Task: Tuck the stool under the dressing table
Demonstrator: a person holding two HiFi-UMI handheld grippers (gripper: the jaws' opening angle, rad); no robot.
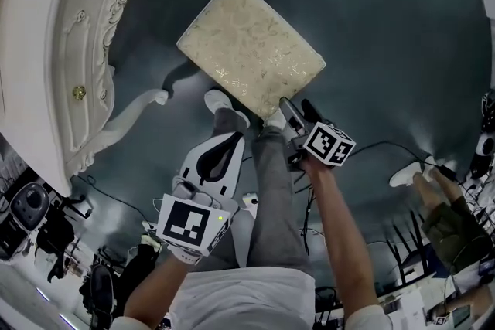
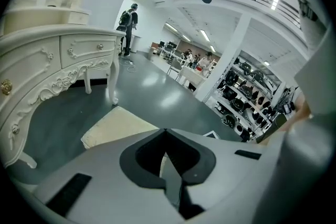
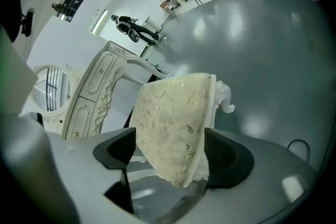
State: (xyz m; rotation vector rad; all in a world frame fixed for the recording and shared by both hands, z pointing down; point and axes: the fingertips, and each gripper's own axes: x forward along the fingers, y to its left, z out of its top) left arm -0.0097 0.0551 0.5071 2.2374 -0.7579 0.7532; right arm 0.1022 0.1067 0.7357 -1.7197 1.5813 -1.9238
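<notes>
Brocade stool [image 1: 251, 56] | right gripper [image 3: 170, 152] fingers apart round corner | left gripper [image 2: 166, 135] fingers together

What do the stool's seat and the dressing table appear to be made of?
Stool seat: cream woven fabric, likely brocade, with a faintly shiny floral pattern; padded, by its thick edge. Dressing table: probably painted wood, glossy off-white, with carved scrollwork and a brass-looking knob.

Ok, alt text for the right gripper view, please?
The right gripper holds its jaws wide apart around the near corner of the cream cushioned stool, not visibly clamping it. An ornate white dressing table stands beyond, at left.
</notes>
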